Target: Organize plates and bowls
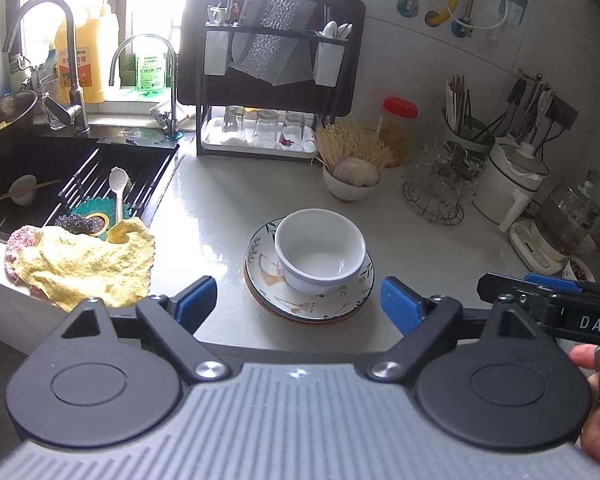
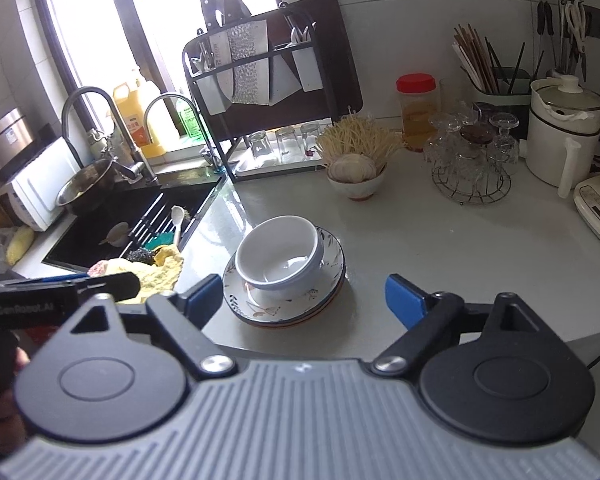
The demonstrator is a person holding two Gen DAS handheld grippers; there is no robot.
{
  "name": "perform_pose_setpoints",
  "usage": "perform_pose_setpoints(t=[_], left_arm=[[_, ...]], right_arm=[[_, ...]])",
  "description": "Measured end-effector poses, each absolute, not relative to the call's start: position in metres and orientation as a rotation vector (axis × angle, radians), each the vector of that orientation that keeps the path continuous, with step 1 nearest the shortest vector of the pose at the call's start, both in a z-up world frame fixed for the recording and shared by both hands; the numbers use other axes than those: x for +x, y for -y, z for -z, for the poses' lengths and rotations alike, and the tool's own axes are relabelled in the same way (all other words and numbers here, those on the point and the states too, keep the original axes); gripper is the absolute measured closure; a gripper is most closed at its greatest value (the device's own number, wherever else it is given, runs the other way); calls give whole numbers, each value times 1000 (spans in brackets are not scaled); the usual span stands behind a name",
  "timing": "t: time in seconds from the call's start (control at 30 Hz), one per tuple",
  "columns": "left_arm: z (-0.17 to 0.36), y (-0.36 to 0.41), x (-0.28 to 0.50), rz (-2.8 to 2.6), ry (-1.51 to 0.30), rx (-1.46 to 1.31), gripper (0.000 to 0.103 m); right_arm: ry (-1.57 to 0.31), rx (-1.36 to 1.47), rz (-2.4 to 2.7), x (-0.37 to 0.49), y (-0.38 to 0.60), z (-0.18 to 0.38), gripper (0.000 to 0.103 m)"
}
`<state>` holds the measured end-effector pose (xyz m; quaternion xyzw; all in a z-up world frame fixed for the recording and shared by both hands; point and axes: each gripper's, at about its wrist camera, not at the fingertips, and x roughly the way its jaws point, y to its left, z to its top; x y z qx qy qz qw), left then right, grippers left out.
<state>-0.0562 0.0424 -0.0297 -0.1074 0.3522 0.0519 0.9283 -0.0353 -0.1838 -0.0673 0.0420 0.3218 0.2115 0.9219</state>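
Crockery is stacked at the middle of the pale countertop (image 1: 228,200): a white bowl (image 1: 320,250) is set upright, slightly tilted, on a leaf-patterned plate (image 1: 268,280), and beneath that plate the rims of further plates can be made out, one of them orange at its edge. The left gripper (image 1: 296,300) is held just short of this stack, its blue-padded fingers (image 1: 198,296) spread wide to either side, and nothing is touched or gripped by them. The right gripper (image 2: 304,300) is likewise seen with its jaws parted wide, the stack lying ahead between the two blue pads (image 2: 404,300) but apart from both. No earlier view is given, so only the present spread stance can be told. To the left of the stack a dark sink (image 1: 80,172) is sunk into the counter, with a white spoon (image 1: 118,192) laid across its rack and a small dish with chopsticks (image 1: 22,190) at its bottom; a yellow cloth (image 1: 84,264) is draped over its near edge. Behind the stack, a black rack (image 1: 272,72) holding knives and upturned glasses (image 1: 266,128) is stood against the wall. A small bowl of garlic (image 1: 352,180) is placed beside it, near a red-lidded jar (image 1: 398,128) and a wire stand of glassware (image 1: 440,184).
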Motion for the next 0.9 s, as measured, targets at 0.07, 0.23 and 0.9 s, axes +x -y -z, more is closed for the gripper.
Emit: perform_pose_setpoints(t=[0.07,0.23,0.9], left_arm=[[30,-42,-55,-111,-722,-210,7],[30,-42,-52,-123,-728,-211,5],[32,-35,-45,-138,-769,-174,5]], right_arm=[[-661,95,-433,-35,186,69,14],[-658,82,-408,-36,187,70,14],[-658,96,-390,-39,194,71,14]])
